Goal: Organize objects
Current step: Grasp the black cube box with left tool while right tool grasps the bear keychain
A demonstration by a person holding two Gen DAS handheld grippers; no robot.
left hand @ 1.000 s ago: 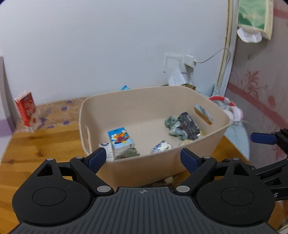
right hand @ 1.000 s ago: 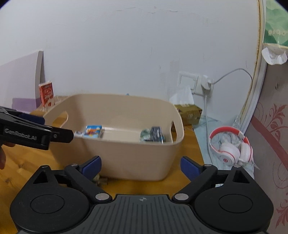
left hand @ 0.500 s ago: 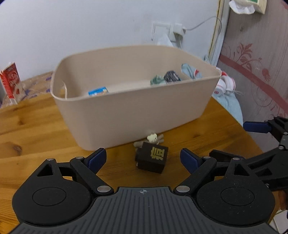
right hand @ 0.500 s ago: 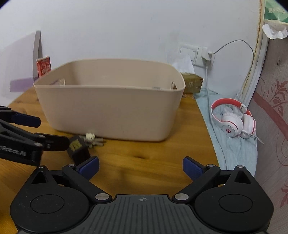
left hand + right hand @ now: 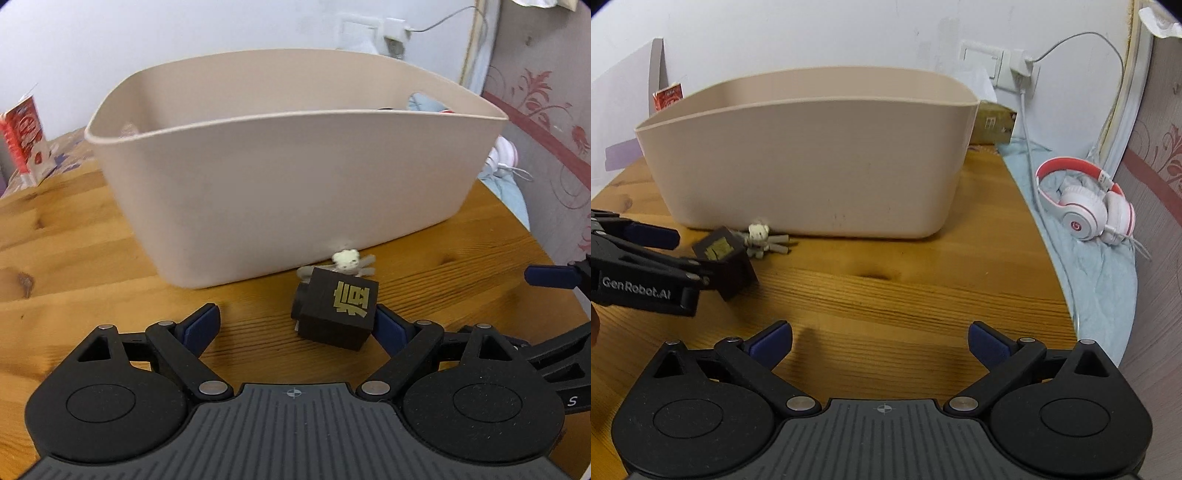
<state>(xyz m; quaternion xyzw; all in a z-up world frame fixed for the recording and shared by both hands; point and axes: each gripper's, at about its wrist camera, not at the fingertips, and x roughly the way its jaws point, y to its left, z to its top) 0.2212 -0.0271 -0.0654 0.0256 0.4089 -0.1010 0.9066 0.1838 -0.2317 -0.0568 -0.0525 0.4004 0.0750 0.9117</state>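
Note:
A beige plastic basket [image 5: 280, 177] stands on the wooden table [image 5: 74, 251]; it also shows in the right wrist view [image 5: 812, 166]. In front of it lies a black cube with a gold character [image 5: 338, 312], and behind the cube a small white bear charm [image 5: 345, 260]. My left gripper [image 5: 295, 325] is open, low over the table, with the cube between its fingers close to the right one. In the right wrist view the cube [image 5: 726, 260] and bear [image 5: 759, 236] lie at the left. My right gripper [image 5: 879, 341] is open and empty over bare wood.
A red carton [image 5: 26, 147] stands at the far left by the wall. White and red headphones [image 5: 1086, 206] lie on a light blue cloth [image 5: 1089, 280] at the table's right edge. A wall socket with a cable [image 5: 1008, 66] is behind the basket.
Both grippers have dropped lower and come closer to the table. My left gripper has moved forward so the black cube now sits between its fingers.

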